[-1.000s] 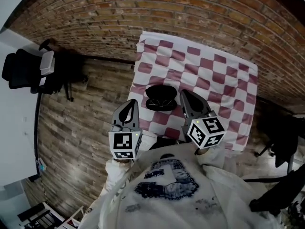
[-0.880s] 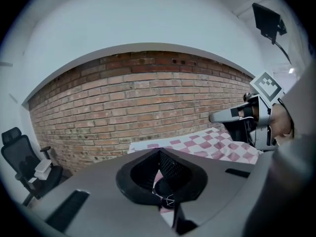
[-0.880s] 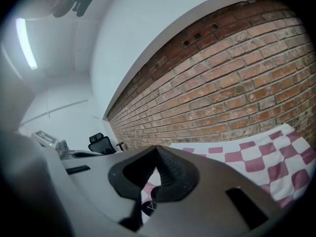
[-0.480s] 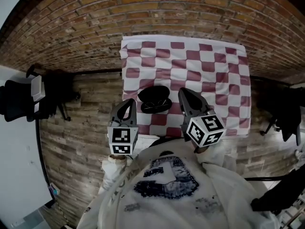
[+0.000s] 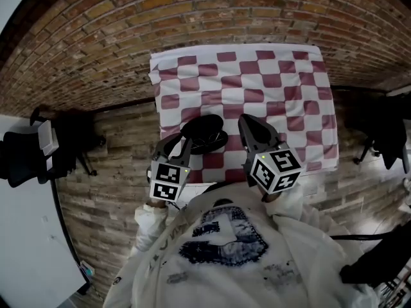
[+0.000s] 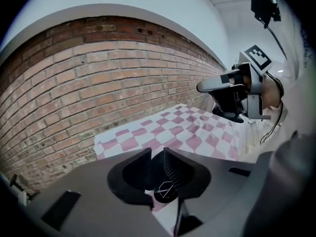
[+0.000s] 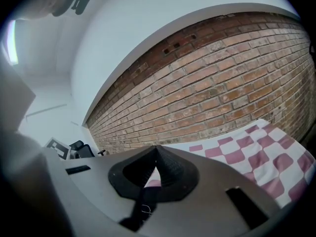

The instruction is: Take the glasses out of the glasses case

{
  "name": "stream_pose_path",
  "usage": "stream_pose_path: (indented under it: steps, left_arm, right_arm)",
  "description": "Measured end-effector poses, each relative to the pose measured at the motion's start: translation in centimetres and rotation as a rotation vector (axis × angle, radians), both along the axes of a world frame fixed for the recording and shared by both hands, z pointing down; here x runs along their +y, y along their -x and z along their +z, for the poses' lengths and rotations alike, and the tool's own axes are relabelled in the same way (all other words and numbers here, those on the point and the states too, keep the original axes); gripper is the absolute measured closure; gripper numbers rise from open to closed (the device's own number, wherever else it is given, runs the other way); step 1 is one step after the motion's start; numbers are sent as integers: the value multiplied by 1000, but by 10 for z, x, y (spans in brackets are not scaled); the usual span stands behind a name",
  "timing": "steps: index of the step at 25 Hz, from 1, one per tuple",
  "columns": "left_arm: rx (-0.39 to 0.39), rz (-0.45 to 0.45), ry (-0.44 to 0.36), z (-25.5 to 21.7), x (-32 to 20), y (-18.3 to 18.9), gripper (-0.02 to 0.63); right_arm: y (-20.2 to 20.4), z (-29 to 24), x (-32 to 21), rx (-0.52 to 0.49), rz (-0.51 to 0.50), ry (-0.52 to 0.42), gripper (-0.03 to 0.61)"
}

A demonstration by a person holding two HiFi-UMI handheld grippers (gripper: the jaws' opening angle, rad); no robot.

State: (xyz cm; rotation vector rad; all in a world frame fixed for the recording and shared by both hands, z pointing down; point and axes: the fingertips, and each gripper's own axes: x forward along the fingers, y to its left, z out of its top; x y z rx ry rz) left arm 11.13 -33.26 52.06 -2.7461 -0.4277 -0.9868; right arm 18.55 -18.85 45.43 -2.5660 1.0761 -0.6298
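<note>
An open black glasses case (image 5: pixel 204 133) lies near the front edge of the red-and-white checked tablecloth (image 5: pixel 270 76). My left gripper (image 5: pixel 178 144) hangs just in front of the case's left end. Its jaws have just been opening and stand a little apart with nothing between them (image 6: pixel 157 154). Below them the case (image 6: pixel 165 196) shows, with thin wire glasses (image 6: pixel 165 187) inside. My right gripper (image 5: pixel 246 122) hovers just right of the case, and its tips meet (image 7: pixel 157 149) on nothing. Beneath it the dark case (image 7: pixel 143 201) shows. The left gripper view also catches the right gripper (image 6: pixel 200 88).
A brick wall (image 5: pixel 192 11) runs behind the table. A black office chair (image 5: pixel 19 159) stands at the left beside a white desk (image 5: pixel 26 236). Another dark chair (image 5: pixel 385 133) is at the right. The cloth's front edge (image 5: pixel 321 169) hangs near my body.
My left gripper has sunk and tilted down toward the case's left end, and its jaws have parted slightly. The right gripper has barely shifted. The case has stayed where it was.
</note>
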Motion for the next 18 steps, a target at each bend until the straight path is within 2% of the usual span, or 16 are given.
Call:
stream_pose_path:
  steps: [6,9,12,18]
  left_arm:
    - [-77,113,1,23,14,-3,493]
    - [-137,172,13,41,22,0,423]
    - [-178,220,13,58,28,2,383]
    - [-231,331,-3,81,34,2,374]
  right_arm:
    - [-3,3,4,-10,25,8,565]
    - [-4,4,4,-10,29,13,565]
    - [-3,5,6,-13,33,19,565]
    - [-1,10,12,-26,51,34,565]
